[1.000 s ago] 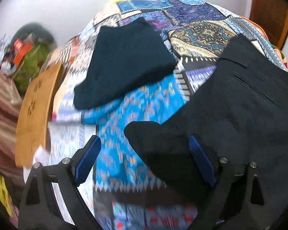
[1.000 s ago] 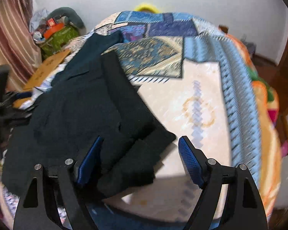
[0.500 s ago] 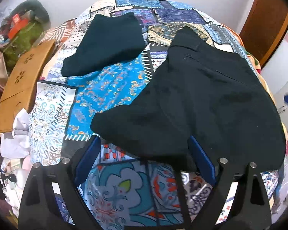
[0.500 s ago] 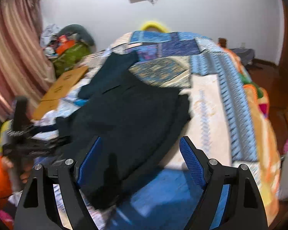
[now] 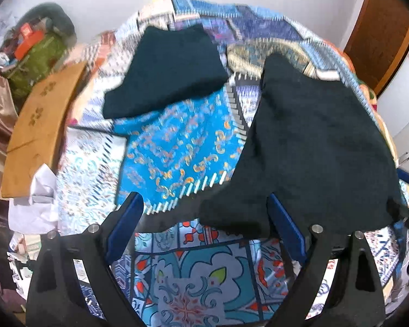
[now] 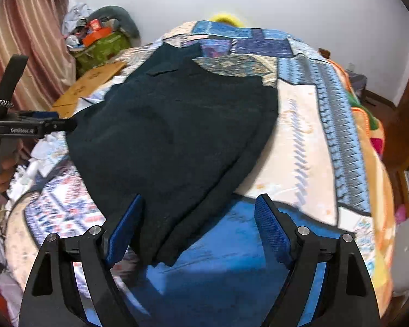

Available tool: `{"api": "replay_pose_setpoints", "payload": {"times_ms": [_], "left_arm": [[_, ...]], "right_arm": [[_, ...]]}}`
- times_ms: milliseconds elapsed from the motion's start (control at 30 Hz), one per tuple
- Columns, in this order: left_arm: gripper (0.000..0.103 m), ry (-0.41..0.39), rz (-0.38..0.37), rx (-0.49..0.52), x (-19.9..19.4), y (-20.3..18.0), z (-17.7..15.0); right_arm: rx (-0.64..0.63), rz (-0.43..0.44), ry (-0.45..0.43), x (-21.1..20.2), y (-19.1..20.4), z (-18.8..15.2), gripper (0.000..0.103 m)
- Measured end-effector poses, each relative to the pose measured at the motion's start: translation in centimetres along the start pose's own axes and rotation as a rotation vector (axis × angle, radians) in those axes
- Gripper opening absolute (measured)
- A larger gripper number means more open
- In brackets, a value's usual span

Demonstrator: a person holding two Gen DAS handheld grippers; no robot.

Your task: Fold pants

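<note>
Both grippers have pulled back from the dark navy fabric pants (image 6: 177,136), which now lie spread on the patchwork-quilted bed (image 6: 308,141), long axis running away from the right gripper (image 6: 197,231), the nearer one. Its jaws stand apart and empty over the near hem; the left gripper (image 5: 204,231) is likewise spread, gripping nothing. Only the left view clearly shows a second folded dark garment (image 5: 166,70) farther up the bed.

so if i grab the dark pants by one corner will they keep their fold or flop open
Probably flop: the dark pants drape limply over the quilt, so they look soft. The loose layered edge near the right hand-held gripper would likely slide apart. They seem light enough to drag.
</note>
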State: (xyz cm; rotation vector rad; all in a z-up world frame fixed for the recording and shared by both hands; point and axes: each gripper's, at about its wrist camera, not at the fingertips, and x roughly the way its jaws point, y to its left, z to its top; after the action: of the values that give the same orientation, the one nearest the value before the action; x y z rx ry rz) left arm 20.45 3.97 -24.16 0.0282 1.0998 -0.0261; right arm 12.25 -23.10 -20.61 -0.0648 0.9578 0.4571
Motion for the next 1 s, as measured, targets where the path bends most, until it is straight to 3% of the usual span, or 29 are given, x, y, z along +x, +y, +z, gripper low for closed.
{"api": "replay_pose_setpoints", "payload": {"times_ms": [67,267,400,567,700,867,1000], "left_arm": [[0.099,-0.011,0.009,0.011,0.6,-0.1,-0.1],[0.100,-0.030,0.051,0.021,0.2,0.3,0.2],[0.100,-0.065,0.241,0.060,-0.4,1.3,1.0],[0.099,-0.143,0.170,0.064,-2.6,1.8,2.6],[0.099,-0.177,0.063,0.141,-3.1,-0.8,4.8],[0.099,-0.138,-0.079,0.224,-0.6,-4.6,7.7],[0.099,-0.059,-0.107,0.265,2.6,-6.5,9.3]], "right_arm": [[0.011,-0.028,-0.002,0.2,-1.1,0.2,0.080],[-0.002,-0.116,-0.026,-0.3,-2.3,0.5,0.080],[-0.013,-0.184,-0.037,-1.1,-3.0,0.8,0.080],[0.032,-0.186,-0.075,-2.9,-4.6,2.0,0.081],[0.111,-0.100,-0.120,-4.0,-5.9,3.5,0.083],[0.174,0.022,-0.103,-2.2,-6.1,5.2,0.083],[0.178,0.078,-0.036,0.9,-5.9,5.7,0.083]]}}
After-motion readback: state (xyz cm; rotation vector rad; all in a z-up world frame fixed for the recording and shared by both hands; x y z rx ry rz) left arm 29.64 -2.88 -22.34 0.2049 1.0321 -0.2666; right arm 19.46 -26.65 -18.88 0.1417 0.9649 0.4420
